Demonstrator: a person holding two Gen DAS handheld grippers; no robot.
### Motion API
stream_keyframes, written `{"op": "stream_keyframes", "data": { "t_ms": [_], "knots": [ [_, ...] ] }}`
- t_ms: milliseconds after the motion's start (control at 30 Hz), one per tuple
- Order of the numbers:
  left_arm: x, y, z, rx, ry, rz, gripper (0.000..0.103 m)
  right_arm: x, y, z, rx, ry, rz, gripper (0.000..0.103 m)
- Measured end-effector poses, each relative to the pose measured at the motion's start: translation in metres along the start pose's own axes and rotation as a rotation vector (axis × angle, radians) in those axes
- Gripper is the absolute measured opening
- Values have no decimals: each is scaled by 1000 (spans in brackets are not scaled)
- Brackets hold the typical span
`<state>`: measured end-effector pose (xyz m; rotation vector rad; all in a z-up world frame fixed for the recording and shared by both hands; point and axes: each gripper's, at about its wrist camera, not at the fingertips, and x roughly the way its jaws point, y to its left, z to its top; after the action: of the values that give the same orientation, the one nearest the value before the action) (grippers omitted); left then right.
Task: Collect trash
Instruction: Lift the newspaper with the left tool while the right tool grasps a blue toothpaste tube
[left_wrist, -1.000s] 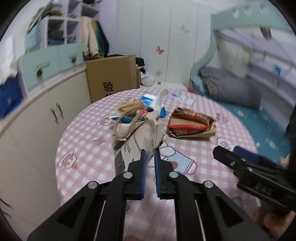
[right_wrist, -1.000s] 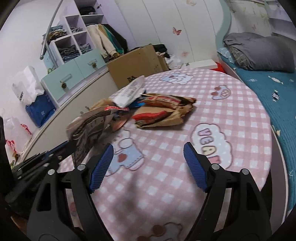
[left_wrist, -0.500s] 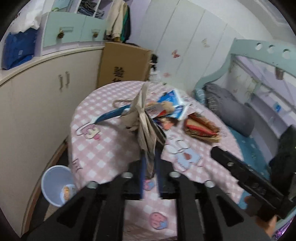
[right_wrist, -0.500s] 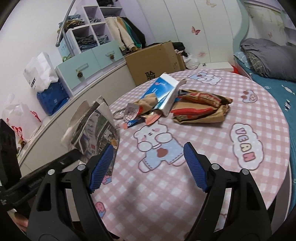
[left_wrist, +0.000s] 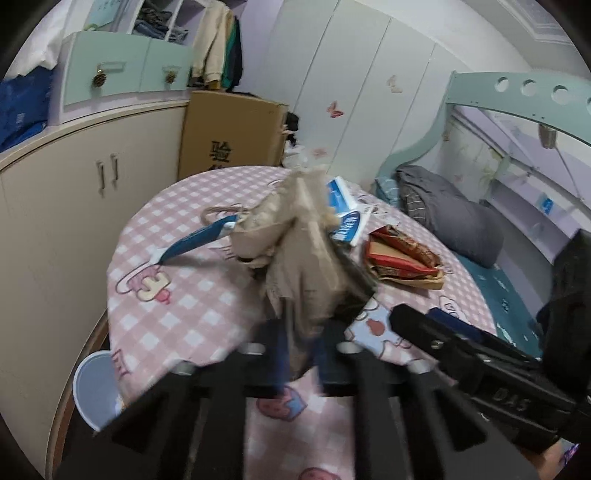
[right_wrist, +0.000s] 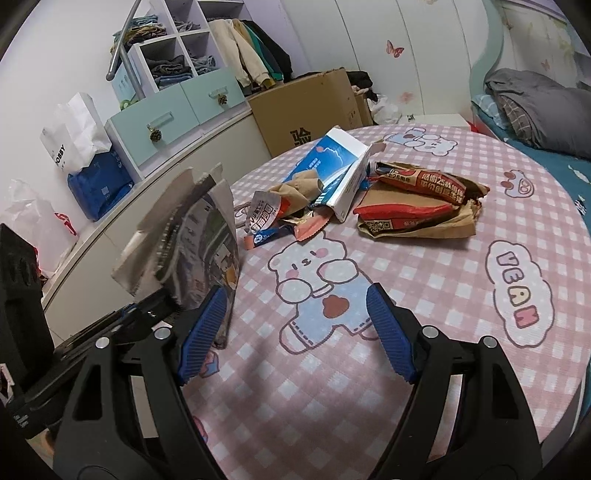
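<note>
One crumpled paper bag (left_wrist: 306, 266), tan outside and printed grey on its flat face, stands upright in the left gripper (left_wrist: 301, 347), whose jaws have just been closing and pinch its lower edge above the near rim of the round pink checked table (right_wrist: 461, 332). The right gripper (right_wrist: 295, 328) hangs spread wide and empty. Farther back lie a blue-and-white carton (right_wrist: 332, 170) and red wrappers on brown paper (right_wrist: 417, 206).

White wardrobe (left_wrist: 362, 92), teal bunk bed (left_wrist: 480, 206), curved cream cabinet (left_wrist: 74, 192)
</note>
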<state>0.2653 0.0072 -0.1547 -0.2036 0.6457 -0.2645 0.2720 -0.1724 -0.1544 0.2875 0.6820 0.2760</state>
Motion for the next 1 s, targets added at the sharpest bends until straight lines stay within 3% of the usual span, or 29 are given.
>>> {"op": "stream_keyframes", "data": {
  "t_ms": [100, 167, 433, 633, 833, 1000],
  "knots": [
    [1, 0, 1, 6, -13, 13, 2, 2, 0, 1, -2, 0, 2, 77],
    [-3, 2, 3, -10, -25, -21, 2, 1, 1, 1, -3, -8, 0, 77],
    [-44, 10, 7, -74, -163, -30, 2, -8, 11, 9, -31, -29, 4, 77],
    [-71, 42, 4, -152, -236, 125, 2, 16, 41, 15, -113, 39, 31, 77],
    [-72, 79, 2, -193, -233, 209, 2, 60, 76, 22, -189, 118, 59, 77],
    [-74, 120, 2, -253, -238, 264, 2, 103, 116, 26, -375, 185, 50, 77]
  ]
}}
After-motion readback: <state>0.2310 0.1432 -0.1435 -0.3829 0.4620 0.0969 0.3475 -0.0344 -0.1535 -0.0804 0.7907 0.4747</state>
